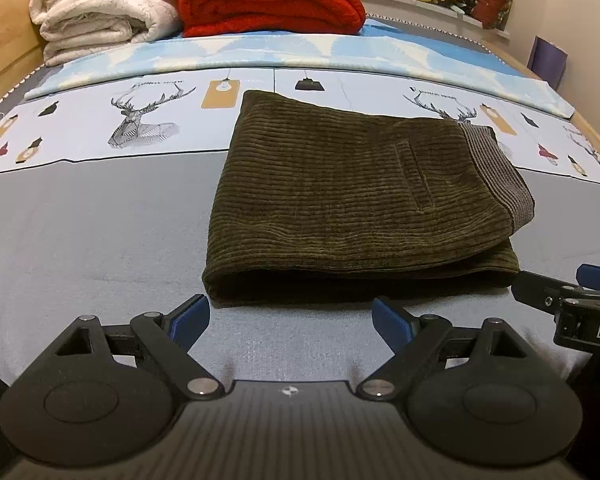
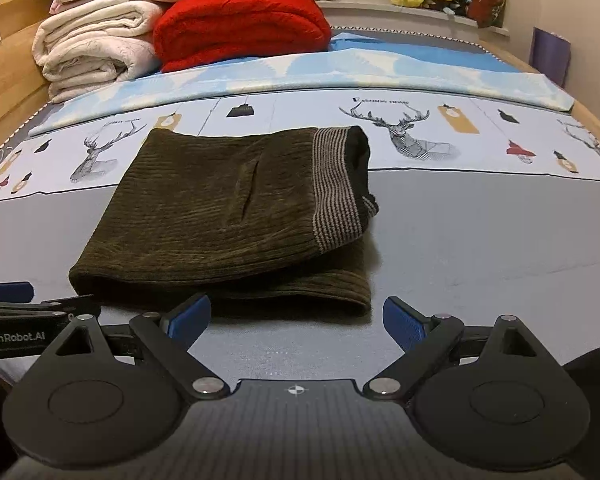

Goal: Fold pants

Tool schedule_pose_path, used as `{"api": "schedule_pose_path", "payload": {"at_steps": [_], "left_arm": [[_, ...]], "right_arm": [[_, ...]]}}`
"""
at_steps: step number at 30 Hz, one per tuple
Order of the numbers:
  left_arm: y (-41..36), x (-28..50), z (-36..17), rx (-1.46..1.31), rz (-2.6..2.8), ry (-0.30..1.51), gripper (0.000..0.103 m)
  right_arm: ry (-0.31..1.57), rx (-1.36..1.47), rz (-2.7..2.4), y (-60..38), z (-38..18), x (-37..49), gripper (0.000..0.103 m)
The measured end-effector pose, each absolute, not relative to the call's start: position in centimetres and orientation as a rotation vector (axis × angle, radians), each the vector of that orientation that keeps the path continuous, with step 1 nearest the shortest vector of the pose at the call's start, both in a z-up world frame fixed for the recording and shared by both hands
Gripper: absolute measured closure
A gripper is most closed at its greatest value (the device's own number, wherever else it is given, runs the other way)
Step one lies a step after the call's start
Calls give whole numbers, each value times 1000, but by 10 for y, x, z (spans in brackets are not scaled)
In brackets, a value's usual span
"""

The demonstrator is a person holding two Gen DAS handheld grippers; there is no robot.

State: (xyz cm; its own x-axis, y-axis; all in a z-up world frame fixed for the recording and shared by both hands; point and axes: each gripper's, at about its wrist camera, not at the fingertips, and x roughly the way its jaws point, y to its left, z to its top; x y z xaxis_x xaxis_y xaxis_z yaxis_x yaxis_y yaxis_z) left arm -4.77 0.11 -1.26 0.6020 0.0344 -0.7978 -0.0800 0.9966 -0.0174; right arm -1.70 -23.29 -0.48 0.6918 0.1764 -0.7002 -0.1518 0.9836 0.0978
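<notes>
Olive corduroy, ribbed and thick: the pants point(image 1: 356, 196) lie folded into a squat rectangle on the grey bedsheet point(image 1: 92, 232), striped waistband point(image 2: 336, 188) to the right. We hold the left gripper point(image 1: 290, 322) and right gripper point(image 2: 296, 322) just near of it, jaws spread and empty (the fold looks finished).

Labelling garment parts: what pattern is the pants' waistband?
Thin grey and dark stripes on the waistband, against plain olive corduroy. Right wrist view shows it best.
</notes>
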Motion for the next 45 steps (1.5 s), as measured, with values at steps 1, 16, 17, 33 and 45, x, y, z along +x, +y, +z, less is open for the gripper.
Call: {"api": "schedule_pose_path", "payload": {"at_steps": [1,16,17,33,45], "left_arm": [[1,-47,-13,-53,66,924,11],[-3,-44,-15,-50,56,926,11],[-3,-44,-15,-49,56,926,11],[-4,-43,-16,-46,57,926,11],[-4,-43,-16,-45,56,925,11]], "right_arm": [[786,34,185,-233,-5,-16,10],[788,33,189,-233,-5,-16,9],[789,33,189,-233,-4,-16,9],[790,31,190,-233,-4,-16,10],[792,30,192,-233,-6,-16,10]]}}
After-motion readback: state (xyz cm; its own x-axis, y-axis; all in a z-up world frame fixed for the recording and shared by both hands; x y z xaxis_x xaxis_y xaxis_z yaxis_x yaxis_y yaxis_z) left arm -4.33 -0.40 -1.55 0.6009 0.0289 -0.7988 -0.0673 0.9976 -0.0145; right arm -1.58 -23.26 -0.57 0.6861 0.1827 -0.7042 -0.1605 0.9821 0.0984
